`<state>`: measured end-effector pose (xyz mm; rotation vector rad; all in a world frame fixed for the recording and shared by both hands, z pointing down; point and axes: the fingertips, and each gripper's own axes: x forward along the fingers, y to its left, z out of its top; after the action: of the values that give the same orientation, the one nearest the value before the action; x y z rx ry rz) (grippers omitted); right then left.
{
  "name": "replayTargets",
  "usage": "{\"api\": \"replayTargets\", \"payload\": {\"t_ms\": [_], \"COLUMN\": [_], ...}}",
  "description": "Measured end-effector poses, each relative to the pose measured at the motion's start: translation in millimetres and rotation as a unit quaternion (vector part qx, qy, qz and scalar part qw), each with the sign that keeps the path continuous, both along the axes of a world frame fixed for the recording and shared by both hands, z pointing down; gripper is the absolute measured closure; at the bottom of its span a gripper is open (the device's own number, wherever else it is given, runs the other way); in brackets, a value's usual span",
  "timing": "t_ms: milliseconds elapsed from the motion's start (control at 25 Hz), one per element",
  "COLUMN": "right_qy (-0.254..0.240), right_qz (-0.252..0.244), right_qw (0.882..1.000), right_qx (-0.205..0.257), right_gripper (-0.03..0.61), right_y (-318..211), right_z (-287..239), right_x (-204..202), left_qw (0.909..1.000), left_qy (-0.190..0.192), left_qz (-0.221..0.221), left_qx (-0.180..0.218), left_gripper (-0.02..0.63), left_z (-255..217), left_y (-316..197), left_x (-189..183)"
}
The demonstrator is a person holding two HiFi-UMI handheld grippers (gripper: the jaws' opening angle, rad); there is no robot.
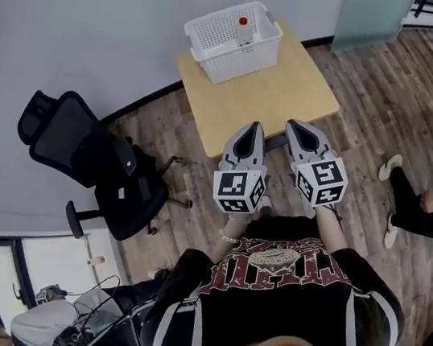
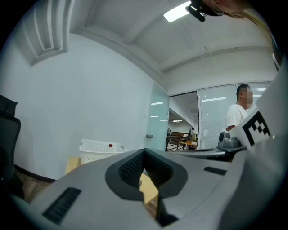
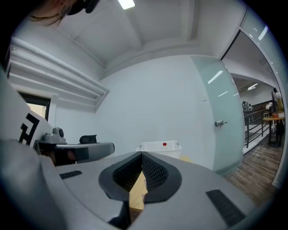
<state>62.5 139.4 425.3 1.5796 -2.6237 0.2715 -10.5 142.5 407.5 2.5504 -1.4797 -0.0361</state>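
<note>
Left gripper [image 1: 251, 126] and right gripper [image 1: 296, 127], both clenched on nothing, were held side by side near the wooden table [image 1: 290, 94] bearing a white basket [image 1: 242, 62].

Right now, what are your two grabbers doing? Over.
Left gripper shut, empty. Right gripper shut, empty. Both near the table front edge; white basket at the far end. Office chair off left, not between.
</note>
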Motion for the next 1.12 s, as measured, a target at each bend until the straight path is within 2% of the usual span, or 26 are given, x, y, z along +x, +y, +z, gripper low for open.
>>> {"api": "replayTargets", "payload": {"t_ms": [720, 1120], "right_qy": [0.011, 0.022], "right_qz": [0.025, 0.024], "right_qw": [1.000, 0.999], "right_qx": [0.004, -0.003], "right_gripper": [0.560, 0.560], "right_y": [-63.0, -81.8], "right_z": [5.9, 7.2], "right_x": [-42.2, -50.4], "left_qw": [0.9995, 0.9996], "left_qy": [-0.003, 0.005], "left_qz": [0.031, 0.020], "left_qx": [-0.010, -0.018], "left_gripper": [0.575, 0.575], "left_z": [10.0, 12.7], "left_y": [-66.3, -80.1], "left_x": [-34.3, -47.8]}}
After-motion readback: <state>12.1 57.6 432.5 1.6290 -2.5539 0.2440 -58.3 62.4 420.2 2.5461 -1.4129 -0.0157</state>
